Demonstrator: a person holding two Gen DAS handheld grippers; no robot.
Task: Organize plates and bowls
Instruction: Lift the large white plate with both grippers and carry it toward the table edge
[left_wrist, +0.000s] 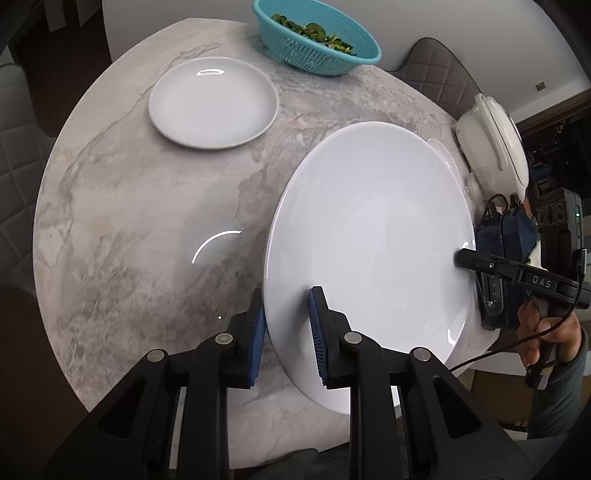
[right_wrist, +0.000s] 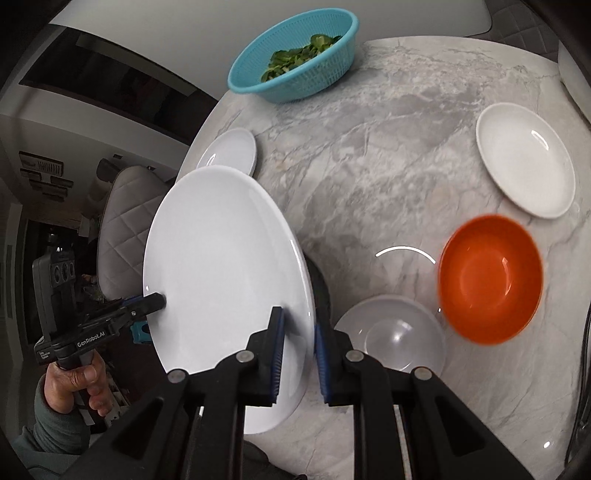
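Observation:
A large white plate is held up off the marble table, tilted, by both grippers. My left gripper is shut on its near-left rim. My right gripper is shut on the opposite rim, and shows in the left wrist view at the plate's right edge. The same plate shows in the right wrist view. A small white plate lies at the far left. Another small white plate, an orange bowl and a clear bowl lie to the right.
A teal colander with green leaves stands at the table's far edge. A white lidded pot sits at the right edge. Grey quilted chairs surround the round marble table.

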